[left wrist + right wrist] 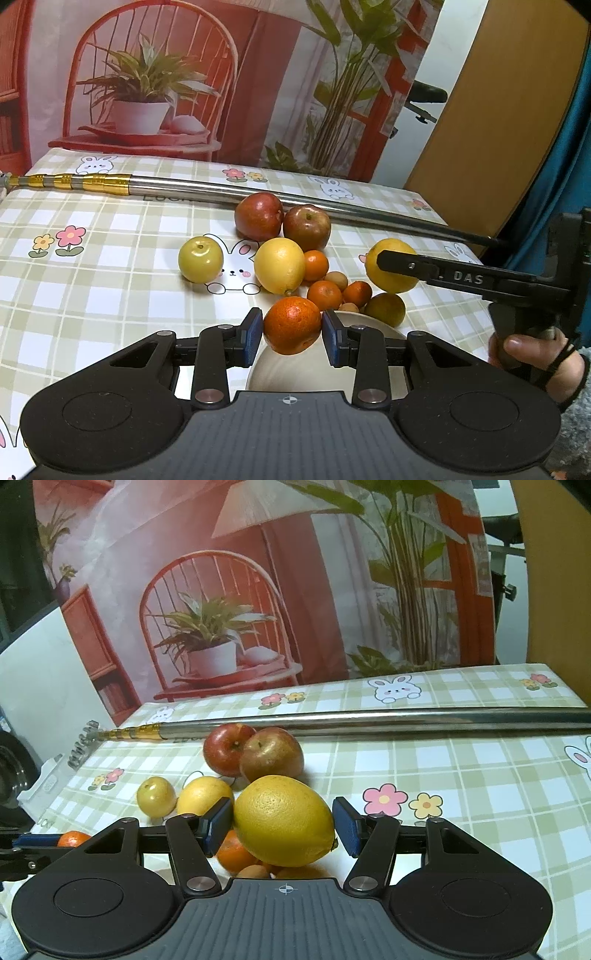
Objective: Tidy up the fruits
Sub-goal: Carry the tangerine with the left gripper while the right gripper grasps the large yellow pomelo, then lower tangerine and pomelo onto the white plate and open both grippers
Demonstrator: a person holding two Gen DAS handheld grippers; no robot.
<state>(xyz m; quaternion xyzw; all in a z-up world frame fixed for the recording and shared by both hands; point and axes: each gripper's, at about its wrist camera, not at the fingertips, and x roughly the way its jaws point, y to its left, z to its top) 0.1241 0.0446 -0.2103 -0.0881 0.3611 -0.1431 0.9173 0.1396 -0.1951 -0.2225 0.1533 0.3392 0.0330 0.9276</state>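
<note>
while clamped in the left tongs (291, 329), dimpled deep-orange fruit (291, 325); right tongs (282, 821) round a pebbly yellow lemon (283, 819)

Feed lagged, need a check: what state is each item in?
Left gripper: shut on dark orange, above beige bowl.
Right gripper: around large yellow lemon, grip unclear.
Two red apples: touching, on checked tablecloth.
Yellow-green apple: alone, on cloth.

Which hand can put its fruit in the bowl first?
Probably the left. The left gripper already holds its orange right above the bowl. The right gripper holds a lemon farther off.
</note>
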